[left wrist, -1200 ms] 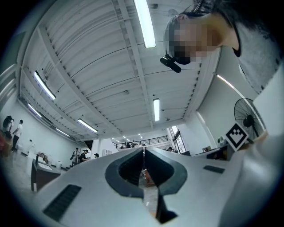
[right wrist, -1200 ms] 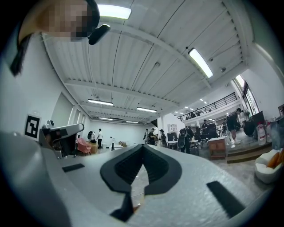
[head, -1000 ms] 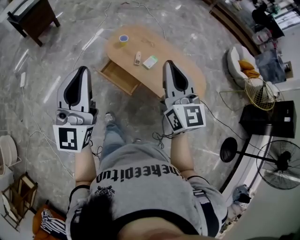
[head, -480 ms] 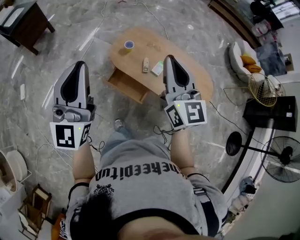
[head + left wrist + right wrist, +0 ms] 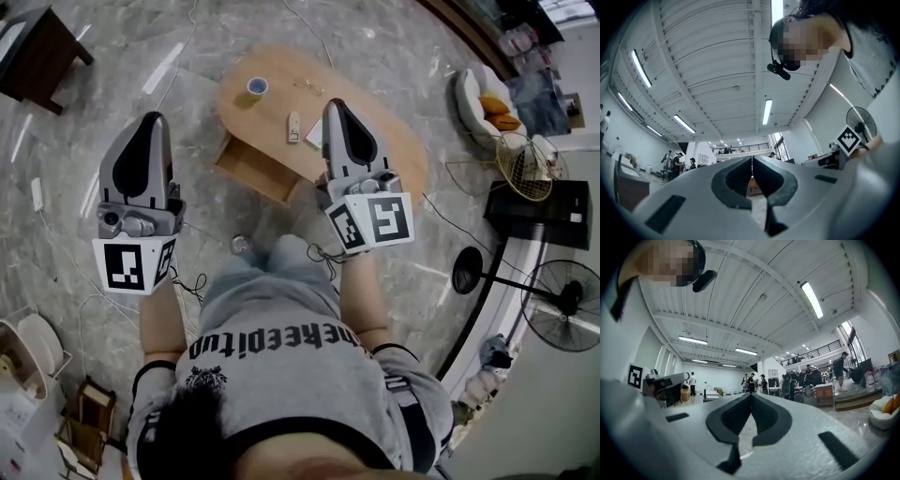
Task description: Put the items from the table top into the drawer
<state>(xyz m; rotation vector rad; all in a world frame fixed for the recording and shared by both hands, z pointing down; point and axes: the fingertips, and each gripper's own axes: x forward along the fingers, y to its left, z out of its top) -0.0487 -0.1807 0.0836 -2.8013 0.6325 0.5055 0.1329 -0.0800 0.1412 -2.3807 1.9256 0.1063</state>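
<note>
Both claws are closed and hold nothing. In the head view the left claw point(image 5: 154, 118) is held out over the marble floor point(image 5: 112, 94), to the left of the worktop point(image 5: 398, 155), with its jaws drawn together to a point. The left gripper view shows the tips meeting along a thin seam with nothing between them. The right claw point(image 5: 335, 102) is shut in the same way, tip to tip and empty. In the head view it crosses the near edge of the worktop.

The worktop is a low oval of light wood. Its drawer point(image 5: 251, 169) stands pulled open on the side facing the person, towards the left end.

The items all lie on the worktop, outside the drawer:
- A small round thing with a blue middle point(image 5: 257, 86) sits near the far left end.
- A slim pale oblong thing point(image 5: 293, 126) lies near the middle.
- A pale box point(image 5: 313, 133) lies just beside the oblong thing, partly hidden behind the right claw.
- A thin thing point(image 5: 309, 87) lies farther back, too small to make out.

To the right of the worktop stand a pale armchair point(image 5: 473, 108) with an orange cushion, a wire basket point(image 5: 525, 169) and a standing fan point(image 5: 562, 305). Both gripper views tilt up towards a white ribbed ceiling with strip lights.
</note>
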